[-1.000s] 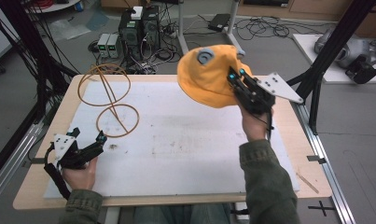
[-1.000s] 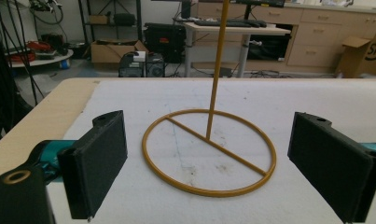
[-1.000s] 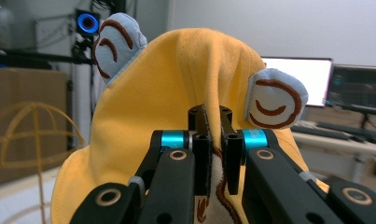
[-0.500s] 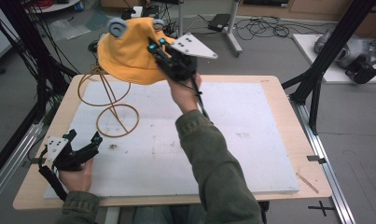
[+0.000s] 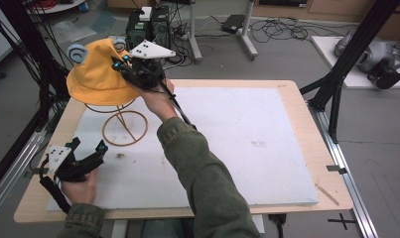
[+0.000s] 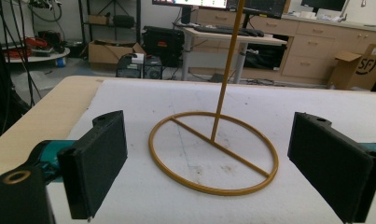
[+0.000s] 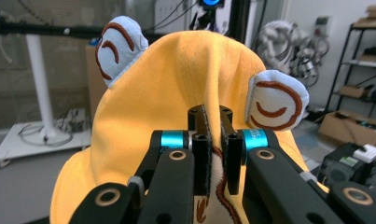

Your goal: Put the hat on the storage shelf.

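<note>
Now the right gripper [image 5: 124,65] has its jaws pressed together on a fold of the yellow hat [image 5: 93,77], which hangs over the top of the wire stand [image 5: 124,128] at the far left of the table [image 5: 297,104]. Meanwhile the left gripper [image 5: 88,150] rests near the table's front left corner, jaws wide apart, facing the stand's ring base.

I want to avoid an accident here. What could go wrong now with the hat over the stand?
1. The wire stand looks light; the right gripper, shut on the yellow hat, could tip it when pulling.
2. The left gripper is open and apart from the base ring, so nothing steadies the stand.
</note>
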Motion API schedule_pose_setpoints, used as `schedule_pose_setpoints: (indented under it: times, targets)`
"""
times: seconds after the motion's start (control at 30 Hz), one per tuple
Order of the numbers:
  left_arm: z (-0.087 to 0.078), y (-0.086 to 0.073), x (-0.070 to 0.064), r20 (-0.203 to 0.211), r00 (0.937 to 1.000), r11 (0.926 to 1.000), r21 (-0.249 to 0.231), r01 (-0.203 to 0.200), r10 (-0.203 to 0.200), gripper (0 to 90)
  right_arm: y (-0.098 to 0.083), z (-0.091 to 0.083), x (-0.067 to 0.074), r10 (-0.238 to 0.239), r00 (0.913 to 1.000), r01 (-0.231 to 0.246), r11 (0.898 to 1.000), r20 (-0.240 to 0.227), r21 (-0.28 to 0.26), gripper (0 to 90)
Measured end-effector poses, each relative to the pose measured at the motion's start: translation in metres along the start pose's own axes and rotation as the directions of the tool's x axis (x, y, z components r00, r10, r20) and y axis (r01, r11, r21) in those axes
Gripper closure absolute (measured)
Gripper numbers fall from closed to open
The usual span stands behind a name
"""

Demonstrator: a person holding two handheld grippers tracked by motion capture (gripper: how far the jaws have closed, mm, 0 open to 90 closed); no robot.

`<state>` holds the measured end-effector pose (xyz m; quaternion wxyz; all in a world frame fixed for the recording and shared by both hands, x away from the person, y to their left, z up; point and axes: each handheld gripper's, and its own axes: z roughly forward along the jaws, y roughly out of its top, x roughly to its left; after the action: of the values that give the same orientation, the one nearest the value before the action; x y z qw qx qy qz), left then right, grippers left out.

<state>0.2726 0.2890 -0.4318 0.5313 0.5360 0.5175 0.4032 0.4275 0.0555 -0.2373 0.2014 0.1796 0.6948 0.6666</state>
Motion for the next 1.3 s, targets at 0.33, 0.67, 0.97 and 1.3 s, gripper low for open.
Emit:
schedule_pose_setpoints:
  times: [0.33,0.67,0.97,1.3]
  targets:
    - [0.000,0.000,-0.001,0.002,1.0000,1.0000,0.001,-0.003,0.003,12.1,-0.013,0.014,0.006,-0.004,0.9994,0.007,0.997,-0.034,0.075,86.9]
    - [-0.001,0.000,0.001,0.000,0.9999,0.9999,-0.004,0.011,-0.011,12.1,-0.018,0.019,0.005,0.005,0.9987,0.000,0.996,-0.050,0.089,72.8]
    - [-0.001,0.002,-0.003,0.000,1.0000,0.9999,-0.015,-0.004,0.004,12.1,-0.013,0.006,-0.014,0.087,0.9950,-0.092,0.990,0.049,0.107,16.3]
    - [0.000,0.003,-0.006,-0.008,0.9998,0.9998,-0.011,-0.018,0.018,12.1,0.001,-0.068,-0.046,0.002,0.9790,-0.015,0.998,0.204,0.063,12.7]
